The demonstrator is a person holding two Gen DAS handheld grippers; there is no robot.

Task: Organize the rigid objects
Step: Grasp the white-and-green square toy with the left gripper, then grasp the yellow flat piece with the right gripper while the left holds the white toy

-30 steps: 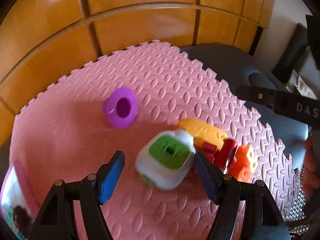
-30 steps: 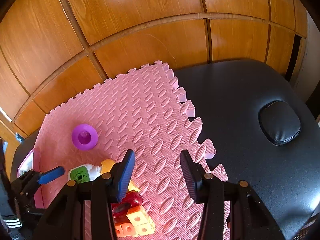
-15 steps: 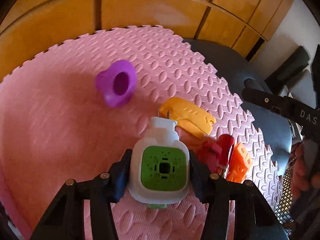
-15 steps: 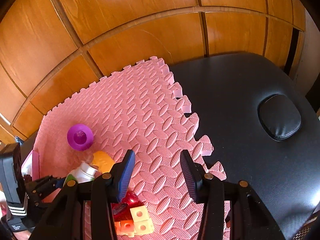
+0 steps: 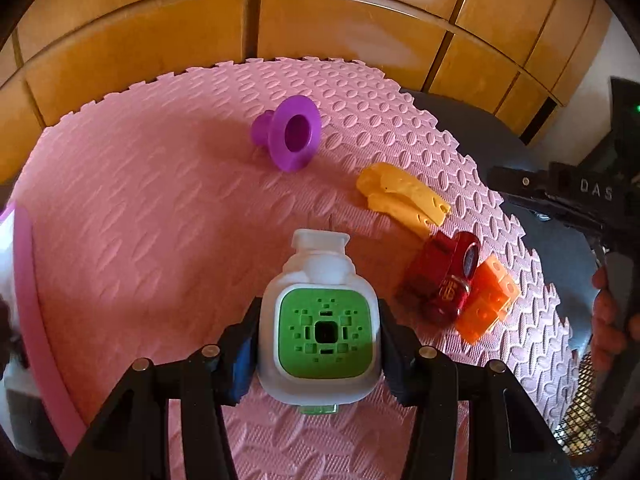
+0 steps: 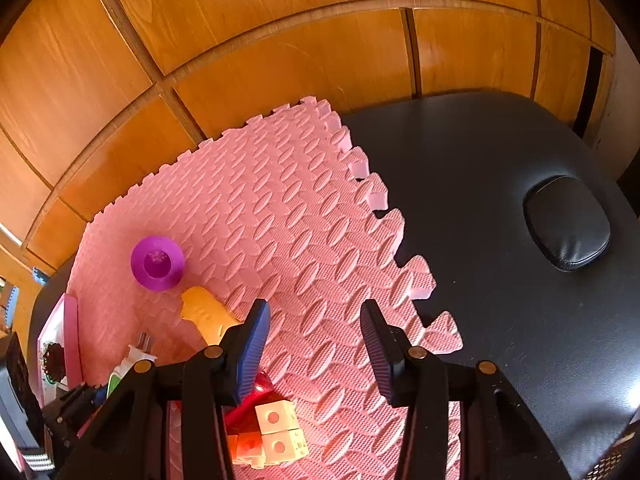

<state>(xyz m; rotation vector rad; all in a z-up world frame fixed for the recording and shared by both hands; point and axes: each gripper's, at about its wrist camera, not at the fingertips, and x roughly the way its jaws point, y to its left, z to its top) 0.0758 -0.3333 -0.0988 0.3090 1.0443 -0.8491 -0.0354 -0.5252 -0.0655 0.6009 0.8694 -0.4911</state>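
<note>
My left gripper (image 5: 318,340) is shut on a white gadget with a green square face (image 5: 325,332), its pads pressing both sides; the same gadget (image 6: 128,364) shows at the lower left of the right wrist view. A purple funnel-shaped toy (image 5: 294,138) (image 6: 157,263) lies further back on the pink foam mat (image 5: 160,208). A yellow piece (image 5: 402,198) (image 6: 204,314), a red toy car (image 5: 448,276) and an orange block (image 5: 488,300) lie to the right of the gadget. My right gripper (image 6: 314,344) hovers open over the mat (image 6: 304,208) with nothing between its fingers.
A pink-framed box (image 5: 24,280) (image 6: 60,344) stands at the mat's left edge. The mat lies on a black padded table (image 6: 500,168) with a raised oval cushion (image 6: 568,224), backed by wooden panels (image 6: 280,52). Pale cubes (image 6: 280,432) sit below the right gripper. A hand (image 5: 608,320) appears far right.
My left gripper's jaws closed onto the white and green gadget, which turned upright between them. The toys beside it now lie apart from it. The right gripper stayed put.
</note>
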